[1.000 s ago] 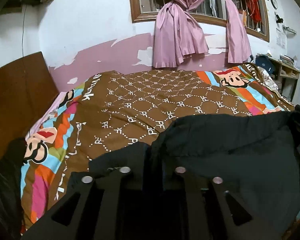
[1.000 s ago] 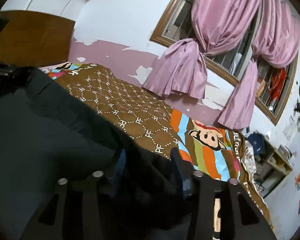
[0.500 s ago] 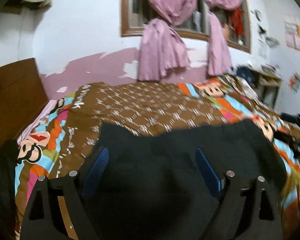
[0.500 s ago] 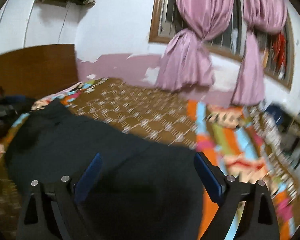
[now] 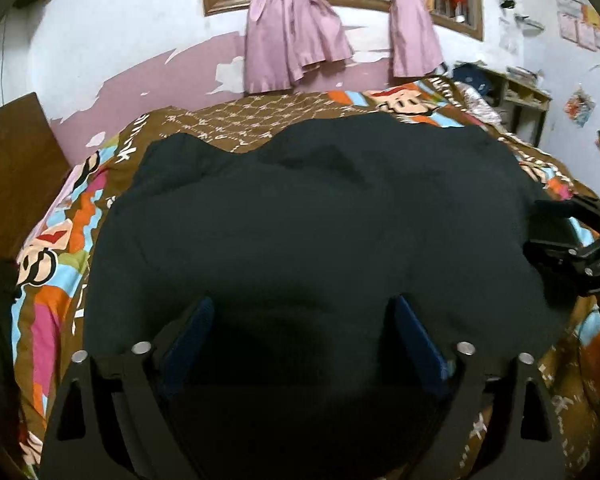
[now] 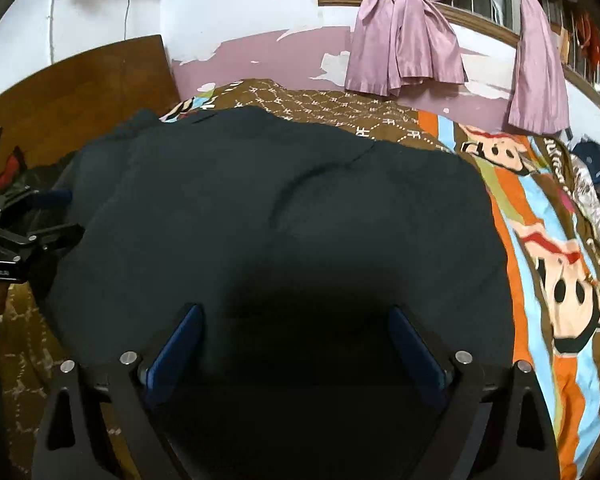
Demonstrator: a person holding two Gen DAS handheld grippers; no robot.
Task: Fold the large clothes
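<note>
A: Nearest in the left wrist view is the left gripper [image 5: 300, 344], matte black, with flat blue pads [image 5: 414, 344] on its fingers. How do the jaws stand?

B: Wide apart and opening further. The dark garment [image 5: 320, 220] lies under the gap between them, but neither pad presses on it.

A: And the right gripper [image 6: 296, 344]?

B: Much the same: black frame with round silver bolt heads, blue pads [image 6: 172, 348], jaws spread wide and opening, with the dark cloth below them and not pinched.

A: Where is the garment?

B: Spread flat over the bed, covering most of the bedspread [image 5: 56, 248]. It is a soft, matte, nearly black fabric with shallow creases, and its far edge runs in a wavy line. In the right wrist view a long curved crease crosses its middle [image 6: 300, 184].

A: What does the bedspread look like?

B: A brown middle with a white honeycomb pattern, and bright striped borders printed with cartoon monkey faces [image 6: 564, 280].

A: And further off?

B: A smooth brown wooden headboard [image 6: 80, 92] at the left, then a wall of peeling pink and white paint [image 5: 140, 80]. Above it is a wood-framed barred window [image 6: 480, 0] with glossy pink curtains [image 5: 292, 40], knotted and hanging in folds. At the far right stands a cluttered wooden shelf [image 5: 524, 96].
</note>
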